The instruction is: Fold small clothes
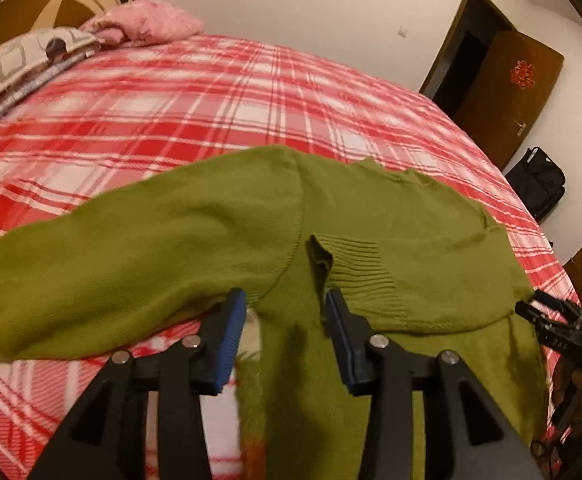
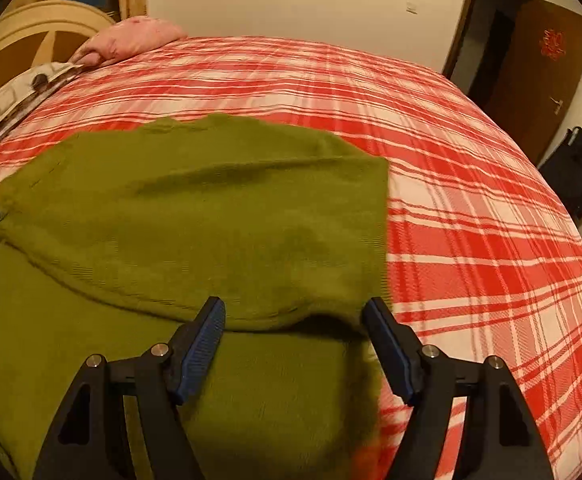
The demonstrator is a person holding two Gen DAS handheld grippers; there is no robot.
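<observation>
While the green sweater point(image 1: 371, 216) lies flat on the plaid bedspread point(image 1: 211, 92), its right sleeve folded across toward 9 o'clock, the left gripper point(image 1: 285, 300) and right gripper point(image 2: 293, 312) hover over it, jaws apart, holding nothing.

The green sweater point(image 1: 371, 220) runs out of the left-wrist view at the left edge, so its outstretched sleeve's cuff is unseen, and its hem is cut off at the near edge. In the right-wrist view the sweater point(image 2: 195, 208) is motion-blurred along its right edge. The bed point(image 1: 211, 92) beneath it is covered.
</observation>
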